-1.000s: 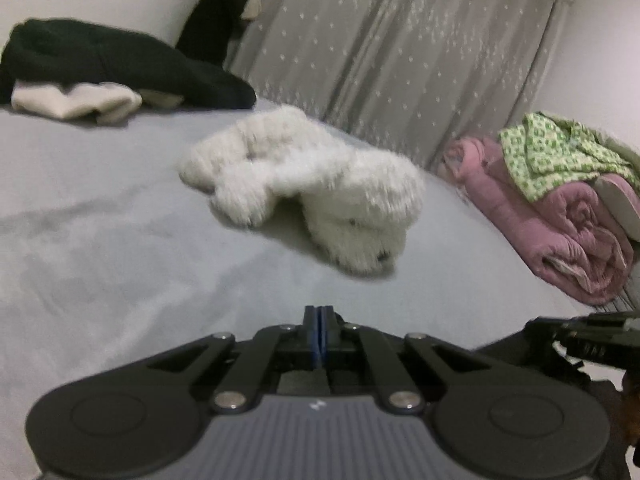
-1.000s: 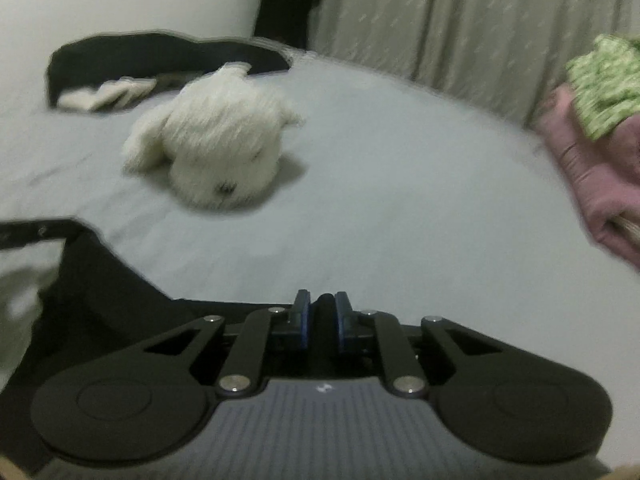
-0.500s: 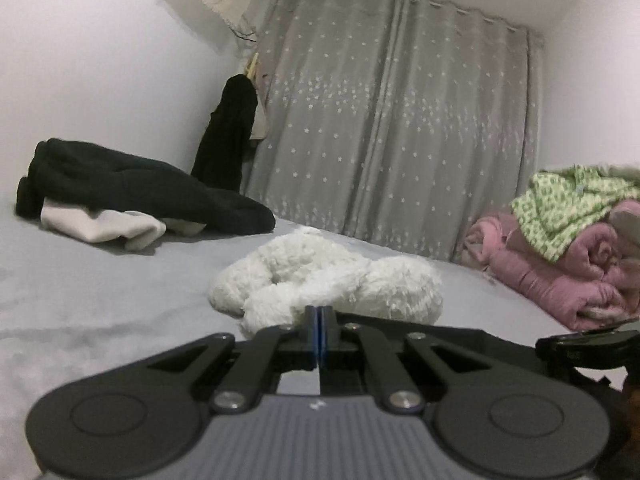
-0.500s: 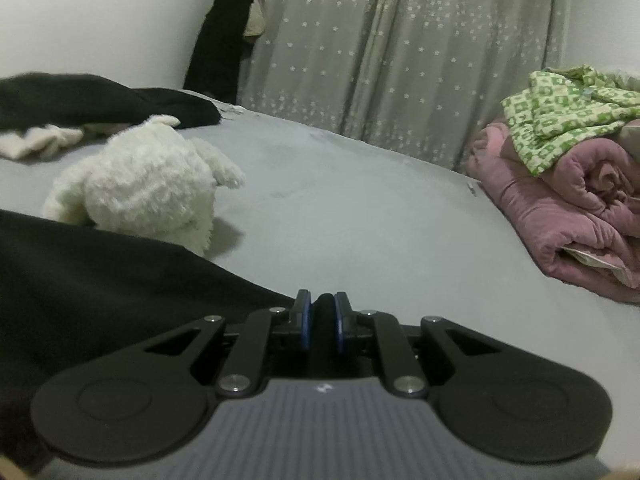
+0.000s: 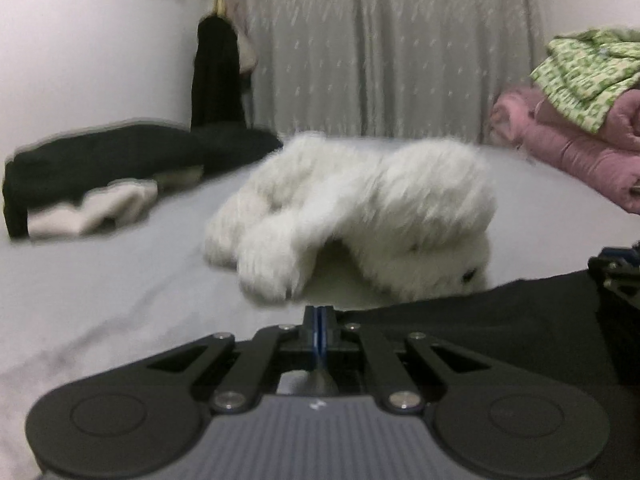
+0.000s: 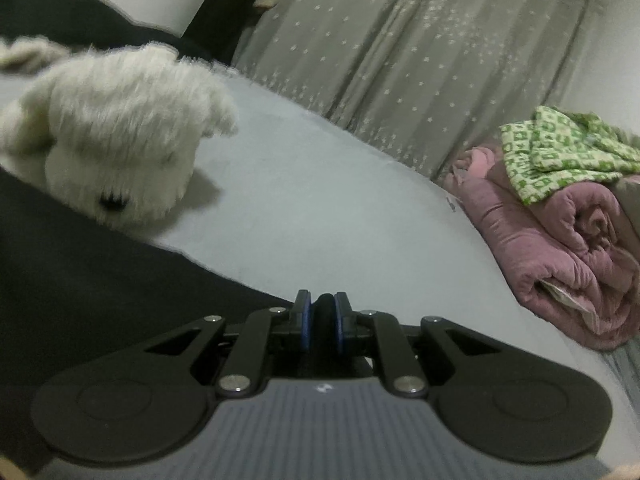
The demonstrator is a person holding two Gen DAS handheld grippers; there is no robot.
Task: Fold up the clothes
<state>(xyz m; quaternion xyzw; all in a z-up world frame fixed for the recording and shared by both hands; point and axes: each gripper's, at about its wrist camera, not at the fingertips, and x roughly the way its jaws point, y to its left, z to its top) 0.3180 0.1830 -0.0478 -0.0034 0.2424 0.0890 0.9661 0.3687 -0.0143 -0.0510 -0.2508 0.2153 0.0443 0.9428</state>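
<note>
A black garment (image 5: 480, 320) stretches as a taut dark band from my left gripper (image 5: 319, 318) rightward to the right gripper's body (image 5: 616, 268) at the frame edge. The left jaws are pressed together at the cloth's edge. In the right wrist view the same garment (image 6: 80, 280) fills the lower left, and a fold of it bulges between the blue pads of my right gripper (image 6: 322, 314), which is shut on it. Both grippers sit low over the grey bed (image 6: 340, 208).
A white plush dog (image 5: 360, 208) lies just beyond the garment, close to both grippers (image 6: 112, 140). A pile of black and white clothes (image 5: 100, 168) sits far left. A rolled pink quilt (image 6: 560, 248) with green patterned cloth (image 6: 560, 148) is at right, before a grey curtain (image 5: 380, 40).
Both grippers have come forward and lower, so the plush dog looms closer. The black garment, held between them, has dropped nearer the bed. Both views have rolled.
</note>
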